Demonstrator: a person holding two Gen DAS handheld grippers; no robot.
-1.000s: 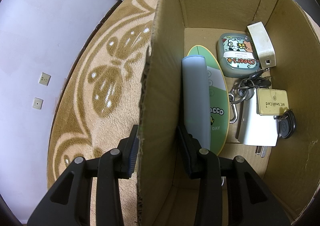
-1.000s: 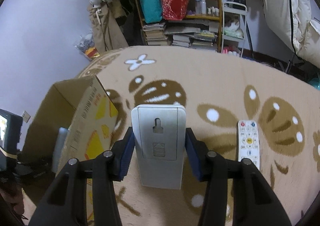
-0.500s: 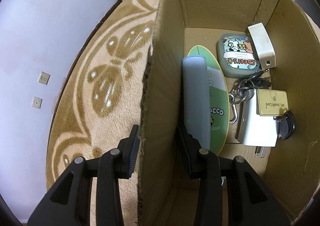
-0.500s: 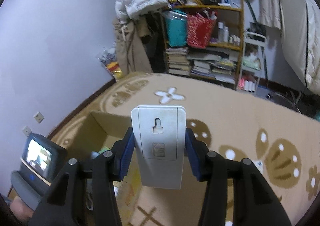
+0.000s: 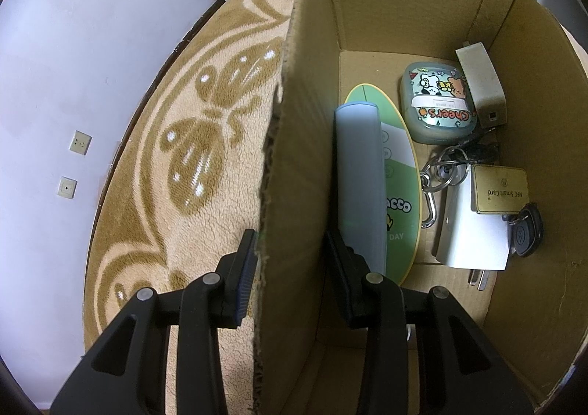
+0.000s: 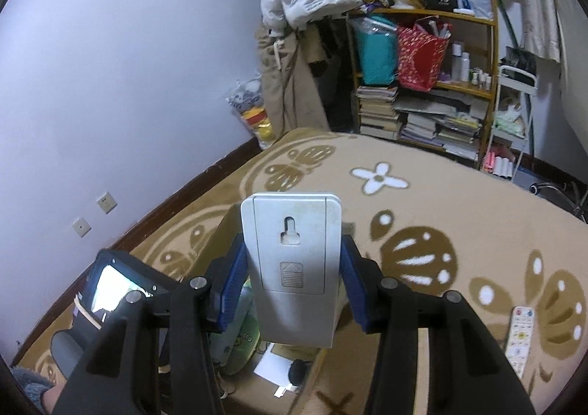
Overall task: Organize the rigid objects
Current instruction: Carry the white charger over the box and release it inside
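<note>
— So, what did your left gripper (image 5: 290,260) have?

— You had it clenched on the near wall of the cardboard box (image 5: 294,143), one finger outside over the rug (image 5: 205,172), the other inside. That inner finger hid the near end of the grey remote (image 5: 360,176) standing just beyond it against the wall.

— And the rest in the box?

— Ahead and right of your fingers lay a green oval board (image 5: 400,172), a cartoon tin (image 5: 437,106), a beige adapter (image 5: 481,84), keys (image 5: 448,165), a gold card (image 5: 499,189) and a white charger (image 5: 474,238). The board's print was partly covered.

— My right gripper (image 6: 292,282)?

— You were grasping a flat white device (image 6: 294,268), back side up, between the blue pads. It blocked most of the box below; only a corner showed. A white remote (image 6: 520,336) lay on the rug to the right.
</note>
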